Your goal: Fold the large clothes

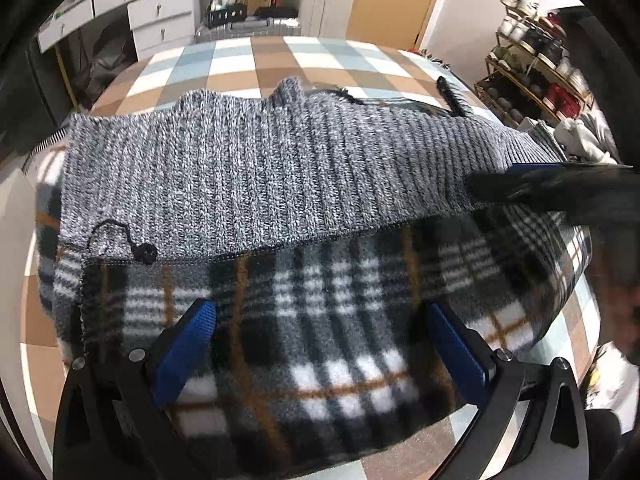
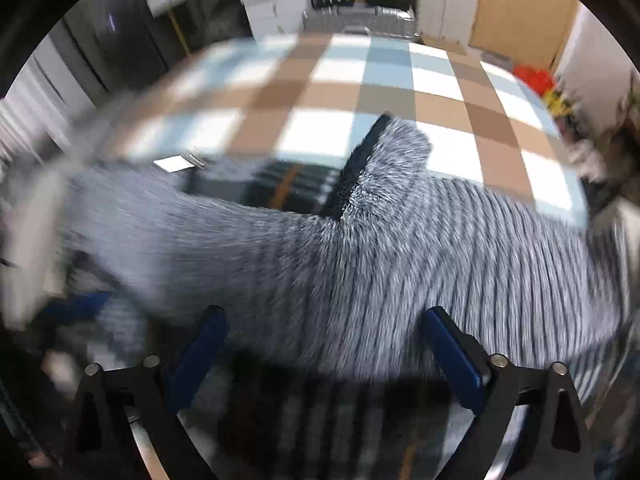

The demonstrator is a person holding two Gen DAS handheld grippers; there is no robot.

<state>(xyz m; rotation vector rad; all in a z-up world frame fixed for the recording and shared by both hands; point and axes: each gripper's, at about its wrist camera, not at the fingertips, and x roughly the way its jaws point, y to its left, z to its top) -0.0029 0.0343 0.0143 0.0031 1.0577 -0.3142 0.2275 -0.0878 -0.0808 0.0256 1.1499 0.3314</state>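
Two grippers, left (image 1: 320, 344) and right (image 2: 324, 352), are spread wide, empty, over garment (image 1: 280, 184) on checkered bedcover (image 1: 248, 64); drawers (image 1: 160, 12) at 11 o'clock.

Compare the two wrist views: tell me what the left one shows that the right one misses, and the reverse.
Only the left wrist view shows the black button and loop, the shoe rack and the right gripper entering from the side. Only the right wrist view shows red and yellow items past the bed; it is heavily blurred. Both show the grey knit garment with its plaid lining on the checkered bedcover, each gripper's blue fingers spread.
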